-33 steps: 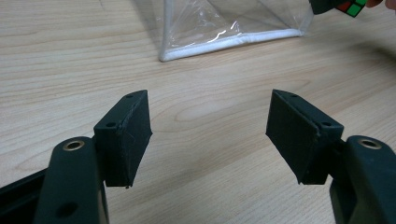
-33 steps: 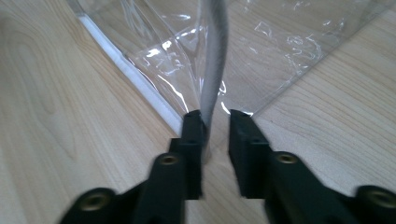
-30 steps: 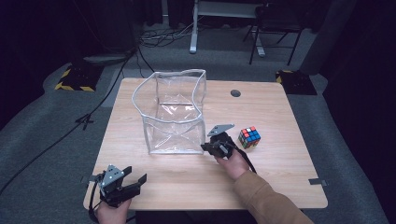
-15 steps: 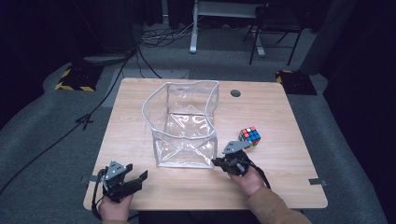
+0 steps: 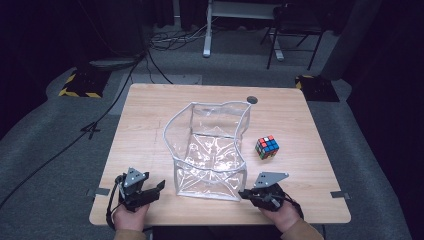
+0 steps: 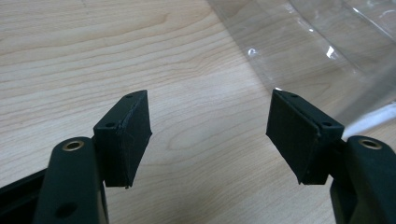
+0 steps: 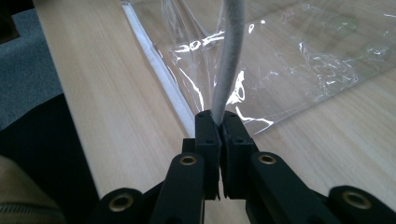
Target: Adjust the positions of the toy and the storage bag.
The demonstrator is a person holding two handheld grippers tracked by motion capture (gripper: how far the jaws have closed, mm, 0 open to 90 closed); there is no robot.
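A clear plastic bag [image 5: 210, 150] with a white-trimmed rim stands open in the middle of the wooden table [image 5: 150, 110]. My right gripper [image 5: 244, 194] is at the bag's near right corner, shut on the white rim [image 7: 229, 56], which rises from between its jaws [image 7: 218, 120]. A multicoloured puzzle cube [image 5: 267, 147] sits on the table to the right of the bag. My left gripper [image 5: 156, 188] rests near the front left edge, just left of the bag. Its jaws [image 6: 210, 130] stand apart over bare wood with nothing between them, and the clear bag [image 6: 327, 51] lies just beyond.
A dark round grommet [image 5: 252, 100] sits in the table's far right part. The table's front edge is close behind both hands. Cables, yellow-black floor blocks and a desk frame lie on the grey floor beyond the table.
My right gripper has drawn back toward the front edge, dragging the bag with it toward me and to the right. The cube has stayed put. My left gripper has barely shifted.
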